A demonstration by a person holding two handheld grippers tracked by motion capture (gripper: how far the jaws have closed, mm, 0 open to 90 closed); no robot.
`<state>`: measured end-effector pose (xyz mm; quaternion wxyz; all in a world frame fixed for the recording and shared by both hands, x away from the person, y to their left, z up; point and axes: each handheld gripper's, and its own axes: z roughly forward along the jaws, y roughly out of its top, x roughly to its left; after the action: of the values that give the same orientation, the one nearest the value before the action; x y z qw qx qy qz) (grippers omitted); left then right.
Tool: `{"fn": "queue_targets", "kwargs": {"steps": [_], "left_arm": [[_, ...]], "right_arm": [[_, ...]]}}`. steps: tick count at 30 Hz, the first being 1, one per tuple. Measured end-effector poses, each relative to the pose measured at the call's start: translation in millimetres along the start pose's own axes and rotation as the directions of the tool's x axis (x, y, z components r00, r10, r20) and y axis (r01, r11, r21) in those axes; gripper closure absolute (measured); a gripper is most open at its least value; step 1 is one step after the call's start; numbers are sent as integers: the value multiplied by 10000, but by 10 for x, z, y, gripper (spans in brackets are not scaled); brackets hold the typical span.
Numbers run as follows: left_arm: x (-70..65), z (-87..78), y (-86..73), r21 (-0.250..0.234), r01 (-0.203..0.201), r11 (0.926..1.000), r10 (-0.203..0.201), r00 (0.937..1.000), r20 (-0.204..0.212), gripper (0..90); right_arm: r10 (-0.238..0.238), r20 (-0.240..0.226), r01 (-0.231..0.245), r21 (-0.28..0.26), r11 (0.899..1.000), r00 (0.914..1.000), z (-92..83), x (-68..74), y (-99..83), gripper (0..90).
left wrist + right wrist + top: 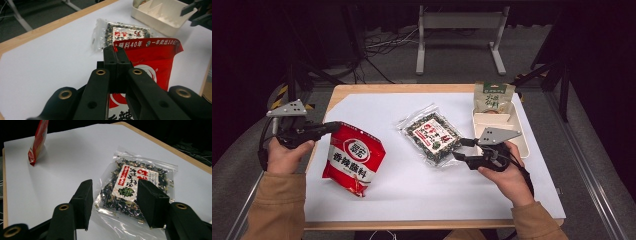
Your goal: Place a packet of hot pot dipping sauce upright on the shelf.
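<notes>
My left gripper (329, 127) was clamped on the top edge of the red seasoning pouch (353, 158), which hung upright with its lower corner on the white sheet (377, 107) covering the bench (343, 90). My right gripper (459, 149), jaws apart and holding nothing, pointed at the clear seaweed packet (431, 133), which lay flat to the right of the red pouch, its long axis running diagonally toward that gripper; my right hand was the nearer. Right of the packet sat one cream divided tray (523, 131) holding one green pouch (493, 97). Three packets in all, one tray.
</notes>
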<state>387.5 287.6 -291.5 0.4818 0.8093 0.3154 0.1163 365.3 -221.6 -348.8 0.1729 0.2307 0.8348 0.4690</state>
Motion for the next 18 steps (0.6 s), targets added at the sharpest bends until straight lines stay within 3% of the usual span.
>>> {"fn": "queue_targets", "kwargs": {"steps": [3, 9, 14, 18], "left_arm": [[-40, -44, 13, -142, -189, 9997, 190, 9998, 54, 900], [-182, -138, 48, -340, -597, 9976, 615, 9966, 544, 900], [-332, -158, 98, -527, -961, 9940, 1015, 9885, 1117, 900], [-454, -135, 153, -651, -1257, 9899, 1334, 9822, 1324, 900]], "right_arm": [[-73, -9, 73, 19, 10000, 10000, -4, 15, 2, 473], [-214, 156, 213, 49, 9998, 9996, -26, 22, 6, 468], [-247, 155, 247, 7, 9997, 9996, -32, 30, 19, 465], [-211, 26, 211, -52, 9998, 9998, -19, 42, 31, 463]]}}
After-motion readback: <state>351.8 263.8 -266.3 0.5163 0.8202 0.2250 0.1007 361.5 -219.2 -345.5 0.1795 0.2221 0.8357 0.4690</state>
